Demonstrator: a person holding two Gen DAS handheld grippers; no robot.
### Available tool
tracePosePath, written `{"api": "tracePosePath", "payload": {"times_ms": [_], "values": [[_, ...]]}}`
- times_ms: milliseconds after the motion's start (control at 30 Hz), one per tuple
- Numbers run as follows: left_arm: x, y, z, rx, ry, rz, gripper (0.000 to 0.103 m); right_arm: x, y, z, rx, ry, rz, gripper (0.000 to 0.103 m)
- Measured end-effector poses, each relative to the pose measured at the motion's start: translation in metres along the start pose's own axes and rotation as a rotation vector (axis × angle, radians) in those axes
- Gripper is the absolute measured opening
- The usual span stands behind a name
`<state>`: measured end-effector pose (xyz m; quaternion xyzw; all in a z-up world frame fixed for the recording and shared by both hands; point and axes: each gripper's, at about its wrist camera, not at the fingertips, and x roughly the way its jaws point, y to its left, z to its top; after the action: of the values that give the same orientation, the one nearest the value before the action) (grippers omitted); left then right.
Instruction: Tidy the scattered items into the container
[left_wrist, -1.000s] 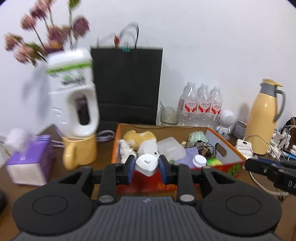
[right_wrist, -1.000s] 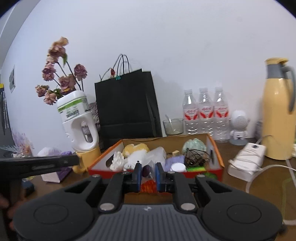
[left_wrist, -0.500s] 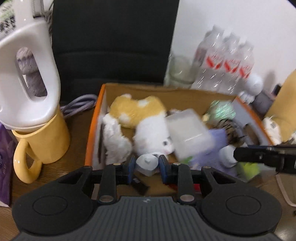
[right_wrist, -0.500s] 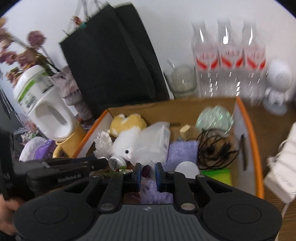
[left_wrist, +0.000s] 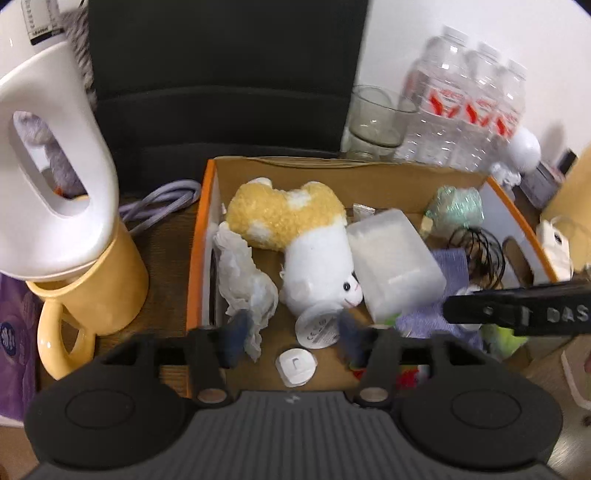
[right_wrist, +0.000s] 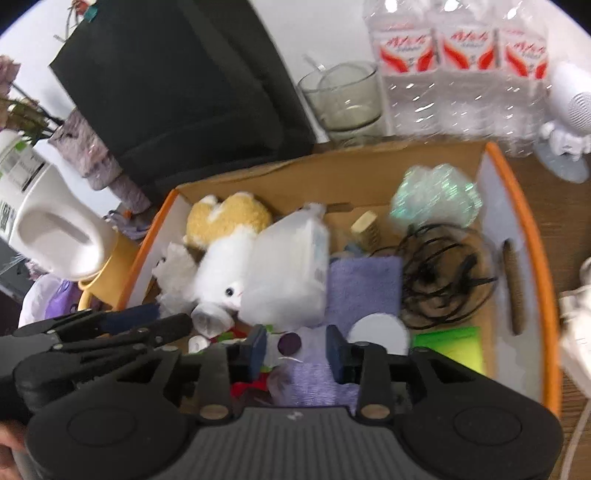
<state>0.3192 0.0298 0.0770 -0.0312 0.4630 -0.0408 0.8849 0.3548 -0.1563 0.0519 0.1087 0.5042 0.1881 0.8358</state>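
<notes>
An orange-rimmed cardboard box (left_wrist: 195, 251) (right_wrist: 532, 236) holds a yellow and white plush toy (left_wrist: 295, 229), a clear plastic case (left_wrist: 391, 266), crumpled tissue (left_wrist: 243, 280), a black cable coil (right_wrist: 443, 280) and a purple cloth (right_wrist: 362, 288). My left gripper (left_wrist: 293, 336) hangs over the box's near left part with its jaws opening. A small white plug-like piece (left_wrist: 295, 365) lies free below them, touching neither pad. My right gripper (right_wrist: 295, 349) is beside it over the box, jaws opening. A small dark purple disc (right_wrist: 289, 342) sits loose between its pads.
A yellow mug (left_wrist: 92, 295) with a white handled bottle (left_wrist: 48, 177) on it stands left of the box. Behind are a black paper bag (left_wrist: 221, 92), a glass (left_wrist: 376, 122), three water bottles (left_wrist: 472, 114) and a white figurine (right_wrist: 569, 122). A purple tissue pack (left_wrist: 14, 332) lies far left.
Both grippers have moved forward over the box and tipped downward. The left's pads have let go of the white piece. The right's pads have parted from the purple disc.
</notes>
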Motion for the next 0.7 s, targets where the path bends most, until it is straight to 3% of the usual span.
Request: {"api": "tracePosePath", "payload": {"times_ms": [100,167,300,467,700], "values": [[-0.004,0.002,0.012,-0.046,0.052,-0.006,0.086,-0.013,-0.003,0.013,-0.002,0.028,-0.082,0.056],[-0.012,0.005,0.017,-0.084,0.041,-0.014,0.096,-0.017,-0.003,0.017,-0.027,0.067,-0.159,0.068],[-0.022,0.003,0.019,-0.119,0.083,0.012,0.102,-0.031,-0.003,0.016,-0.024,0.12,-0.198,0.069],[-0.05,-0.008,0.014,-0.088,0.051,0.039,0.103,-0.06,0.014,0.009,-0.044,0.069,-0.193,0.076],[-0.094,-0.016,0.008,-0.075,-0.012,0.07,0.103,-0.1,0.037,0.003,-0.069,0.004,-0.217,0.077]]}}
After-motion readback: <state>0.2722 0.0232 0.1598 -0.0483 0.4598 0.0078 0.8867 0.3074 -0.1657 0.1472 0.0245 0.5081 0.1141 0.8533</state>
